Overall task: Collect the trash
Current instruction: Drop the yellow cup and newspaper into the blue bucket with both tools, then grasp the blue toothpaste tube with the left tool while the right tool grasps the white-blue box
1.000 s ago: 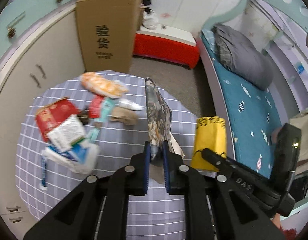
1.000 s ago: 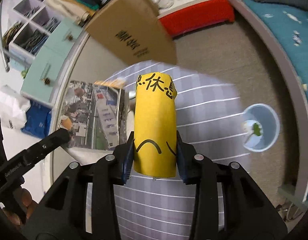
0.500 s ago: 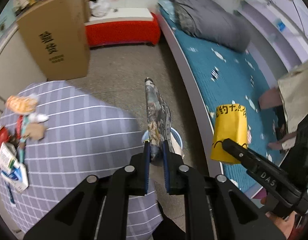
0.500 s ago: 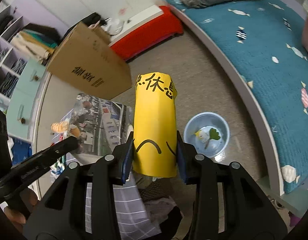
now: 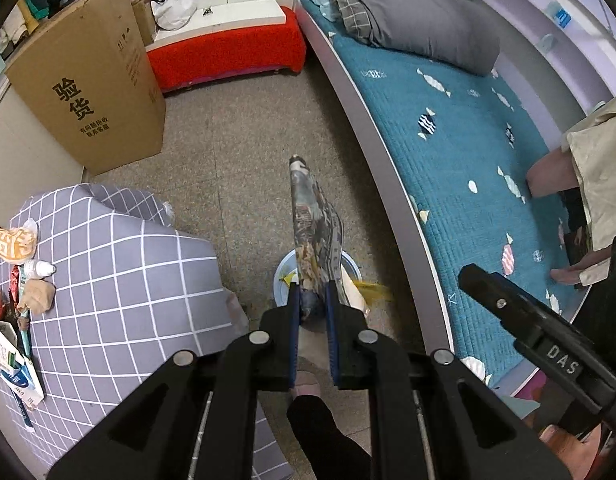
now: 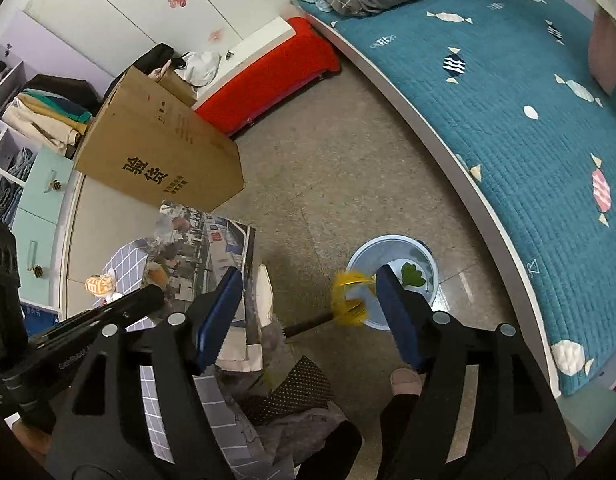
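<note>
Pinching the folded newspaper in my left gripper, its long axis running forward over the blue bin directly below, I need only let go. My right gripper has just been opening, nothing between; the yellow paper is blurred at the bin's rim. Bed edge right, checked table left.

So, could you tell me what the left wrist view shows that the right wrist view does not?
Only the left wrist view shows the left gripper shut on the folded newspaper, plus the boxes on the checked tablecloth. Only the right wrist view shows the right gripper open, its jaws just opened and empty, and a green leaf in the bin. Both show the blue bin, the blurred yellow paper falling at it, the cardboard box and the bed.
</note>
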Action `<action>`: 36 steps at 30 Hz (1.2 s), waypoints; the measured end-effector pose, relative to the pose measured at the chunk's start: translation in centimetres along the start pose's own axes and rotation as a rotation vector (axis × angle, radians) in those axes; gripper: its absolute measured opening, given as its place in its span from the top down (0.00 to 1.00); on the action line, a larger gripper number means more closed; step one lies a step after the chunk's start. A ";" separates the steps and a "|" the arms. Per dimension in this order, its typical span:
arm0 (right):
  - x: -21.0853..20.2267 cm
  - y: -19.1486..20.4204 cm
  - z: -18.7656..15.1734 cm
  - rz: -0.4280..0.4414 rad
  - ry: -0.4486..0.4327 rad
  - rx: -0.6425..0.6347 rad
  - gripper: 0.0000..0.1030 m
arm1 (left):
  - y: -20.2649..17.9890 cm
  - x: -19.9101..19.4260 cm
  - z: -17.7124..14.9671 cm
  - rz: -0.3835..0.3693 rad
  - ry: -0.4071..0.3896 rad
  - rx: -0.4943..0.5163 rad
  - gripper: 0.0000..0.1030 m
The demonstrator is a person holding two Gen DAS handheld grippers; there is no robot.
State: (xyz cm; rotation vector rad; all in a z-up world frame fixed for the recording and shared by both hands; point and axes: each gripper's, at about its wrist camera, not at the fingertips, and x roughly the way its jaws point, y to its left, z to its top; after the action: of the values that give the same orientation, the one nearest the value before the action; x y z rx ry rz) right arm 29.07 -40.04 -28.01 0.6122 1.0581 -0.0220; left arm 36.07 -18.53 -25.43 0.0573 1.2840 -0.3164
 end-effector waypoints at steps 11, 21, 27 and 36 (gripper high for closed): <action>-1.0 -1.5 0.1 -0.020 -0.013 0.013 0.33 | -3.0 1.4 0.5 -0.005 0.036 0.051 0.88; -2.4 -3.0 0.3 -0.032 -0.060 0.040 0.33 | -5.3 1.7 1.2 -0.020 0.034 0.100 0.87; -3.6 -3.8 0.3 -0.038 -0.100 0.057 0.33 | -6.3 1.4 1.8 -0.037 0.005 0.117 0.87; -4.0 -4.2 -0.1 -0.039 -0.101 0.080 0.33 | -7.0 0.7 2.0 -0.027 -0.027 0.122 0.56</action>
State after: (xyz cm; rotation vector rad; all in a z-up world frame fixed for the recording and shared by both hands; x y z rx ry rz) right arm 25.72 -44.58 -26.69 0.6558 0.9745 -0.1284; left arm 36.29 -25.76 -24.60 0.1395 1.2387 -0.4171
